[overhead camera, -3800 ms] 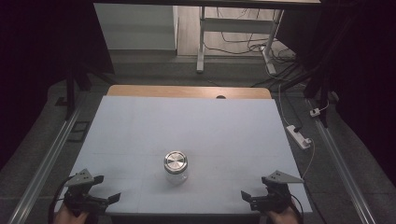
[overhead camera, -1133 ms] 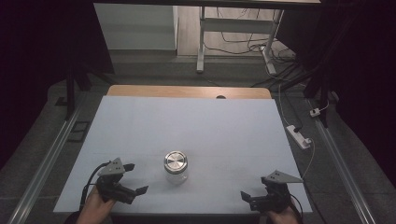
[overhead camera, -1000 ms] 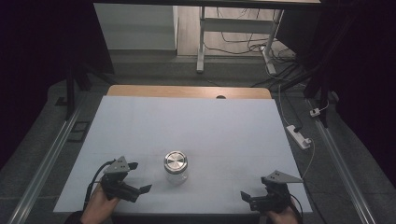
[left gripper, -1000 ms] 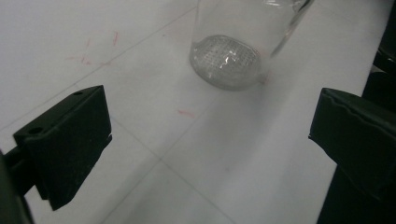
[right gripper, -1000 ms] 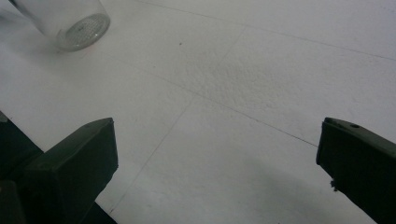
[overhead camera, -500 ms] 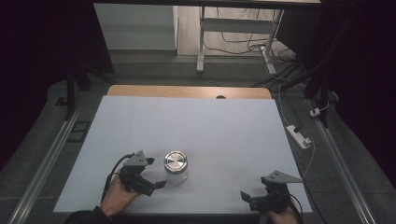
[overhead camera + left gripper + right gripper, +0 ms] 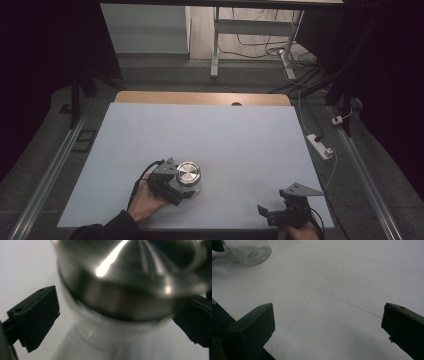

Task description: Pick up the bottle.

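left gripper [image 7: 186,188] straddling jar [image 7: 188,176], jaws apart | right gripper [image 7: 280,214] sitting at 4 o'clock, spread wide | right gripper view showing jar's glass base

The left tool [image 7: 182,187] is reached forward from the person's left hand [image 7: 145,202], its jaws spread apart. The right tool [image 7: 280,216] sits low at the near edge, jaws wide apart.

Dim room, evenly lit table [image 7: 210,130], blurred glaring jar lid [image 7: 130,272] close up.
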{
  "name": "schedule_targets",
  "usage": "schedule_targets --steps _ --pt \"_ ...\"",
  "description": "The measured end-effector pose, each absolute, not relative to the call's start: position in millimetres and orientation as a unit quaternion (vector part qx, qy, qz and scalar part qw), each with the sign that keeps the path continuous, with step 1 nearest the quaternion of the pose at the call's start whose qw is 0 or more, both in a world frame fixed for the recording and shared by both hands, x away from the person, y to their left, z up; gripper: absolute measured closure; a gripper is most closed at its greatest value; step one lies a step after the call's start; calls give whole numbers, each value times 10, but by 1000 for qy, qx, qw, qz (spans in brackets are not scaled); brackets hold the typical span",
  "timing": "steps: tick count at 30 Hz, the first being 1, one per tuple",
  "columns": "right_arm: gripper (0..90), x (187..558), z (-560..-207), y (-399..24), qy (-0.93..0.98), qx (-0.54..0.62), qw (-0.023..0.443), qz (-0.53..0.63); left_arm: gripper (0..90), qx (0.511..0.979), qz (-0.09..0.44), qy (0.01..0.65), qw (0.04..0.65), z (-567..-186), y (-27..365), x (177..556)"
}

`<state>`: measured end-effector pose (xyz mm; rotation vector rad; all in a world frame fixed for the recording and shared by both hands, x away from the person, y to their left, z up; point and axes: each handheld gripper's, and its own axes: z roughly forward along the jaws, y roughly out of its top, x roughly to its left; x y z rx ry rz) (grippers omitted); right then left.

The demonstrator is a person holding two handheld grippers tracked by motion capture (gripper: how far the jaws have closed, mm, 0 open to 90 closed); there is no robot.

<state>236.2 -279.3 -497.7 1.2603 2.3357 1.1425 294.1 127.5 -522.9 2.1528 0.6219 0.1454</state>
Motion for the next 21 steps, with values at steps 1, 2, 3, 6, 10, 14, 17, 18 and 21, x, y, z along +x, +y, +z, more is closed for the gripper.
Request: schedule_targets --steps 1,2,3,6,10,14,17,18,21 --pt "0 2362 -4977 -2793 802 433 126 392 0 863 59 249 435 -5233 1250 2953" --pt "0 2362 -4977 -2793 802 432 126 392 0 864 61 247 434 -5236 1227 2967" --pt "0 2362 -4977 -2793 802 432 126 392 0 865 62 244 434 -5238 1207 2980" --pt "0 2361 -4977 -2793 803 431 126 393 12 866 70 239 433 -5236 1166 2992" --pt "0 2361 -4977 -2794 803 431 126 393 73 868 79 233 431 -5235 1164 2973" --pt "0 2358 -4976 -2791 803 430 127 392 146 871 88 227 427 -5235 1171 2957" --pt "0 2357 -4976 -2790 804 429 128 392 148 871 89 229 425 -5230 1169 2952" --pt "0 2356 -4976 -2789 804 429 128 392 149 871 90 229 424 -5228 1166 2950" --pt "0 2354 -4975 -2788 804 427 128 393 151 869 92 238 423 -5221 1155 2942"
